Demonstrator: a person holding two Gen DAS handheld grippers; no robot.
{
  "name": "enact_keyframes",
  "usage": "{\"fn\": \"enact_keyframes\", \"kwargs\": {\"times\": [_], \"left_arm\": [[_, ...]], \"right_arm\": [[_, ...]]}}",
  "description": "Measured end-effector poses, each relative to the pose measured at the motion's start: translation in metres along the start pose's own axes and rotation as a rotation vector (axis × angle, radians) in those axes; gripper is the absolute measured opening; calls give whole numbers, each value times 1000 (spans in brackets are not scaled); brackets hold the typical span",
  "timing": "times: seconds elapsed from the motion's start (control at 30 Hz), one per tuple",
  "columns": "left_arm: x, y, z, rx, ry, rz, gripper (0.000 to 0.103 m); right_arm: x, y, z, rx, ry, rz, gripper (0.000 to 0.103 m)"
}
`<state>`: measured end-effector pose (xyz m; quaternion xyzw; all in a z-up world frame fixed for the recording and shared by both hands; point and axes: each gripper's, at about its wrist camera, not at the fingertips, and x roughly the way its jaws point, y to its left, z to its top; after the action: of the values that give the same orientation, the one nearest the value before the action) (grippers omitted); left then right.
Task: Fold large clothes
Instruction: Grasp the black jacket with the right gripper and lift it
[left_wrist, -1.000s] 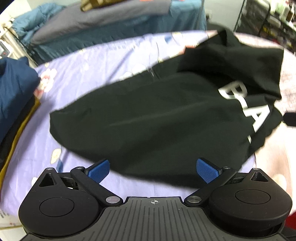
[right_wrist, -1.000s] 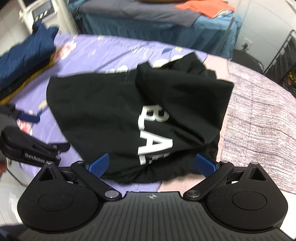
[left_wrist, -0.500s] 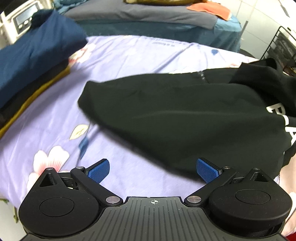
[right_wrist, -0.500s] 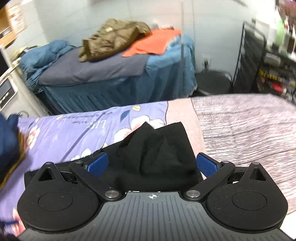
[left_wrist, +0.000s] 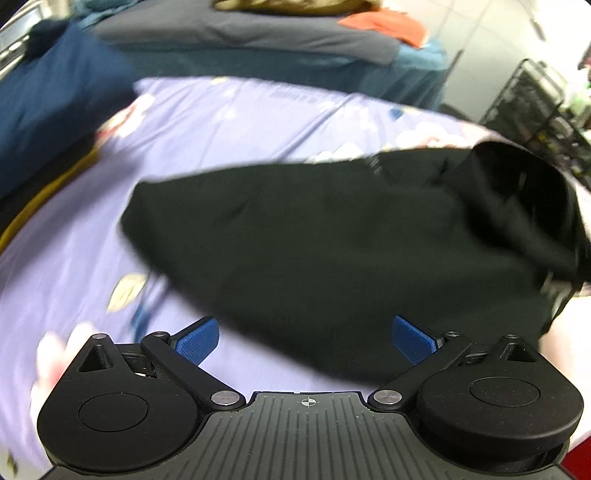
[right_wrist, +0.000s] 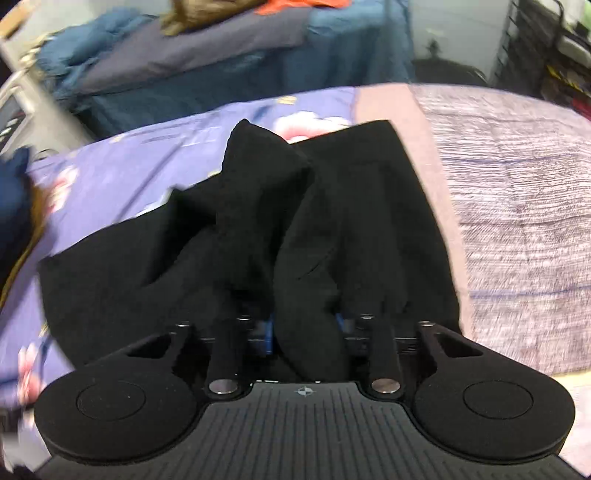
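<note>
A plain black garment (left_wrist: 332, 251) lay on a lilac flower-printed bed sheet (left_wrist: 240, 122) beside a mottled purple blanket (right_wrist: 517, 177).

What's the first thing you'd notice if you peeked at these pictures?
A big black garment sprawls across the purple flowery bedsheet. The right gripper has a bunch of it between its jaws, which have just been closing, while the left gripper hangs open at its near edge.
</note>
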<state>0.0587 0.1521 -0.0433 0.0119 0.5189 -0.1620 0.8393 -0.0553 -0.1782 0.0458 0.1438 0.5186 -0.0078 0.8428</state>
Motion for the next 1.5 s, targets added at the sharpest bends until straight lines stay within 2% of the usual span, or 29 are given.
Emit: {"fn": "enact_keyframes", "kwargs": {"times": [0.1, 0.23, 0.33, 0.43, 0.5, 0.57, 0.77, 0.83, 0.93, 0.97, 1.0, 1.03, 1.07, 1.1, 1.17, 1.2, 1.27, 1.33, 1.4, 1.43, 1.5], "left_arm": [[10, -13, 41, 34, -33, -80, 103], [25, -50, 87, 117, -62, -222, 103], [35, -98, 102, 309, -13, -323, 103], [35, -143, 101, 506, -13, -425, 103], [41, -174, 88, 683, -8, -396, 103], [47, -194, 78, 776, -57, -350, 103], [72, -235, 73, 853, -115, -387, 103], [80, -252, 77, 850, -97, -417, 103], [90, -271, 83, 739, 58, -572, 101], [95, -276, 85, 680, 118, -624, 94], [101, -280, 86, 636, 156, -640, 94], [106, -285, 85, 609, 176, -631, 89], [106, -289, 83, 605, 177, -617, 76], [106, -294, 78, 614, 171, -599, 71], [99, -302, 71, 644, 158, -554, 72], [95, -304, 70, 661, 150, -550, 78], [83, -303, 68, 711, 126, -486, 103], [71, -298, 62, 809, 72, -427, 103], [64, -291, 54, 929, -17, -370, 103], [67, -290, 51, 969, -35, -326, 103], [76, -295, 52, 975, -12, -303, 103]], "right_arm": [[-25, 14, -38, -44, -13, 7, 20], [-48, 24, -80, -7, -32, -9, 18], [-61, 27, -104, 78, -47, -25, 18], [-72, 25, -119, 141, -69, -44, 18], [-79, 24, -124, 171, -89, -48, 18], [-82, 23, -128, 200, -103, -45, 18], [-83, 30, -132, 188, -140, -47, 18], [-86, 29, -135, 198, -155, -38, 18], [-85, 32, -136, 133, -184, -58, 18], [-84, 33, -135, 117, -184, -62, 17], [-86, 32, -134, 116, -192, -63, 17], [-89, 32, -133, 122, -204, -65, 17], [-93, 29, -133, 130, -218, -68, 16], [-97, 27, -134, 136, -231, -75, 16], [-105, 21, -138, 134, -253, -86, 16], [-108, 20, -140, 128, -259, -87, 15], [-112, 15, -145, 125, -258, -88, 15], [-113, 11, -153, 148, -264, -82, 16], [-114, 6, -160, 166, -270, -78, 16], [-115, 3, -163, 177, -275, -75, 16], [-114, 1, -164, 201, -280, -62, 16]]}}
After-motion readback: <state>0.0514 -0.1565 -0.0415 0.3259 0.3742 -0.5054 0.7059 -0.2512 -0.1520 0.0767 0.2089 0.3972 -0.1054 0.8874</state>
